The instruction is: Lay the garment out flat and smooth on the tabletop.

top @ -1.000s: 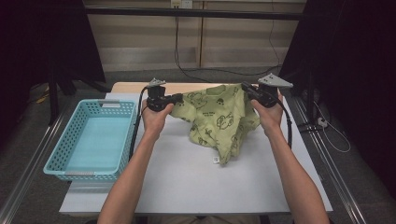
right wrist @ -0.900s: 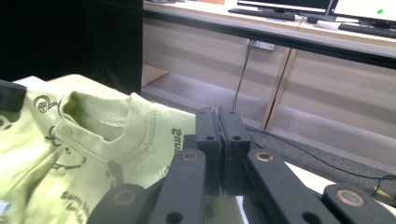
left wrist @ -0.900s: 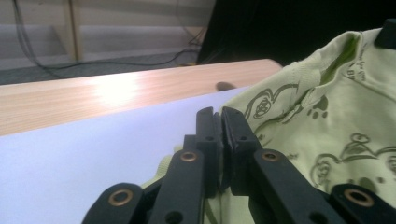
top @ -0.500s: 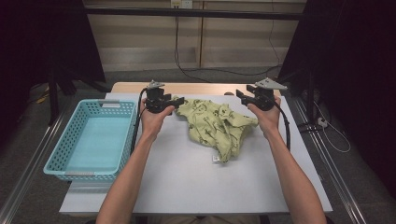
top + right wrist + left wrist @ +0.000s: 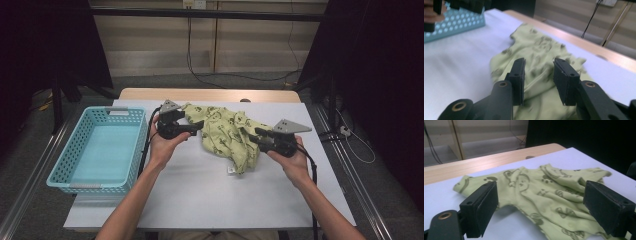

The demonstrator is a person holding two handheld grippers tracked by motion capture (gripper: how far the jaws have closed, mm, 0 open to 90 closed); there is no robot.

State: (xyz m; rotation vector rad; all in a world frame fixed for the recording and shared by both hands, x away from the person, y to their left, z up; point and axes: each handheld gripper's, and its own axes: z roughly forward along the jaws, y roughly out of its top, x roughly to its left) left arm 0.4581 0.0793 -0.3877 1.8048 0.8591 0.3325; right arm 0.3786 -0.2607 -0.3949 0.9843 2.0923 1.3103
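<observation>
A light green printed baby garment (image 5: 225, 132) lies crumpled on the white table top (image 5: 200, 195). My left gripper (image 5: 198, 125) sits at its left edge. Its jaws have just been opening and stand wide apart in the left gripper view, with the garment (image 5: 549, 187) lying on the table between and beyond them, untouched by the pads. My right gripper (image 5: 257, 136) is at the garment's right side. Its jaws have just been closing and are partly apart in the right gripper view, the cloth (image 5: 536, 50) below and past them, not pinched.
A light blue plastic basket (image 5: 100, 155) stands at the table's left, and its wall (image 5: 461, 20) is in the right gripper view. A wooden strip (image 5: 210, 94) runs along the far edge. Bare white surface lies in front of the garment.
The garment, held up spread between both shut grippers, has been let go and dropped into a heap on the table. Both hands came nearer, the right one also lower.
</observation>
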